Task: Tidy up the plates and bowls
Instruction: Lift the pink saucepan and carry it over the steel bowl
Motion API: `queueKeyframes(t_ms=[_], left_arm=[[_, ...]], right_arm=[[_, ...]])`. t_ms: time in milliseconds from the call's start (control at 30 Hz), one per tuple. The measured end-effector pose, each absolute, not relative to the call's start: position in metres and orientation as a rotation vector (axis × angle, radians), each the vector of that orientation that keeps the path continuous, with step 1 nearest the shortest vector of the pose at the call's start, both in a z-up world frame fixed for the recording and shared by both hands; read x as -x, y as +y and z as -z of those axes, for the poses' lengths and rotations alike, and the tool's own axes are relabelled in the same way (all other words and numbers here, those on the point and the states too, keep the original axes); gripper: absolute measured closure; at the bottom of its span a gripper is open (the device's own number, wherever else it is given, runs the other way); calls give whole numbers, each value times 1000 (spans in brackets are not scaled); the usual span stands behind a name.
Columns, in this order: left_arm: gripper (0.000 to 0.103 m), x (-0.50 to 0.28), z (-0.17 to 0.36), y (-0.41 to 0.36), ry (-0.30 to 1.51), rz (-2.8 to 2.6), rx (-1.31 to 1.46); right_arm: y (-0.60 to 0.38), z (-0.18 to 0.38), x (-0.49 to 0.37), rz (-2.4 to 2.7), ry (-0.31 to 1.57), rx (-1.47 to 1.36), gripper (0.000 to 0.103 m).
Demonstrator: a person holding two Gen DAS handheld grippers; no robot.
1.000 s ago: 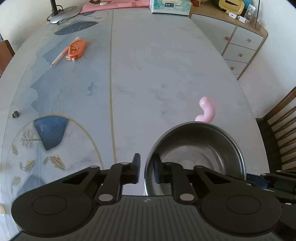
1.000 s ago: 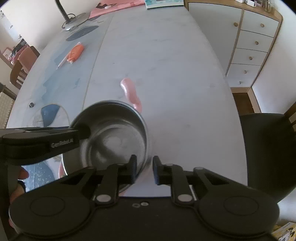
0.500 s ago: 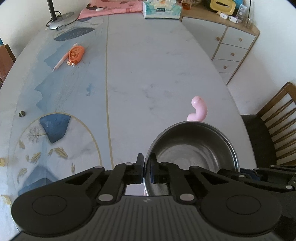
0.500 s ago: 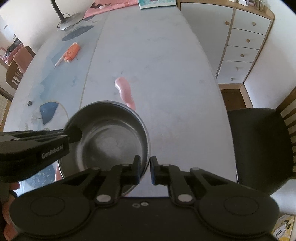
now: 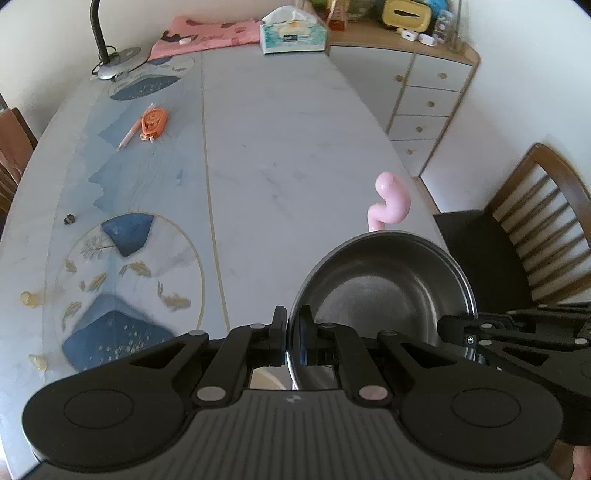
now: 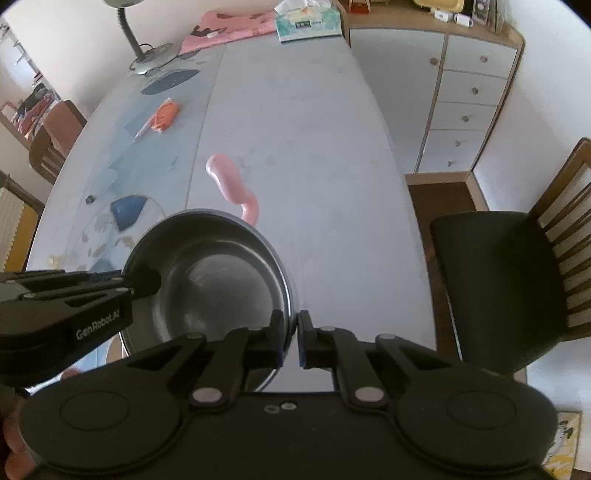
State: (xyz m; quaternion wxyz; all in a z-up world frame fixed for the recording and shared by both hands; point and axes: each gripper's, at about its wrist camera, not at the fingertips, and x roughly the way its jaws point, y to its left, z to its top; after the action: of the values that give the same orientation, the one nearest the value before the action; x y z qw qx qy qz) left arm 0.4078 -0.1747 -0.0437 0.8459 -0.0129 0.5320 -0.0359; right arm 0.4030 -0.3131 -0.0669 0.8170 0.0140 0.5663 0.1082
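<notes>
The steel bowl [image 5: 384, 288] hangs in the air between both grippers, clear of the counter [image 5: 280, 155], near its right-hand edge and just this side of the pink curved toy [image 5: 389, 203]. The left gripper [image 5: 292, 332] has its jaws pinched nearly together on the bowl's left rim, the thin wall sandwiched between the pads. The right gripper [image 6: 291, 338] has its jaws closed down to a narrow slit on the opposite rim, with the metal edge running between them.

As for progress, the bowl looks picked up but not yet placed anywhere. No stack, rack or other plates show in either view, so where it belongs cannot be told, and the carrying and setting down are probably all still to come.

Compared with a second ago, the right jaws stood a little apart around the rim and have since drawn in on it. The left jaws also had a visible gap then. Both views now take in far more of the counter, the tissue box [image 5: 293, 35], the lamp base [image 5: 118, 64] and the chair [image 5: 532, 236], which suggests that the bowl has been raised off the surface; the orange tape dispenser [image 5: 154, 123] lies where it did
</notes>
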Motion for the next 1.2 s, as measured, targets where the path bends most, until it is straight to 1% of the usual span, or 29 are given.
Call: queueKeyframes(t_ms=[300,633,967,1200], left_arm=[[97,-346,23,-187,1145,147,2],[97,-283,27,-203,1177,207,-42],[97,-251,62,-210,1282,249,-30],[97,-244,83,-217,1332,244,-34]], right_arm=[[-329,42,-347,-205,1199,-37,96],[-338,45,-283,-191,1248,-7,97],[-348,70,-241,-186,1323,1,97],[-351,91,-233,-191,1370,3,97]])
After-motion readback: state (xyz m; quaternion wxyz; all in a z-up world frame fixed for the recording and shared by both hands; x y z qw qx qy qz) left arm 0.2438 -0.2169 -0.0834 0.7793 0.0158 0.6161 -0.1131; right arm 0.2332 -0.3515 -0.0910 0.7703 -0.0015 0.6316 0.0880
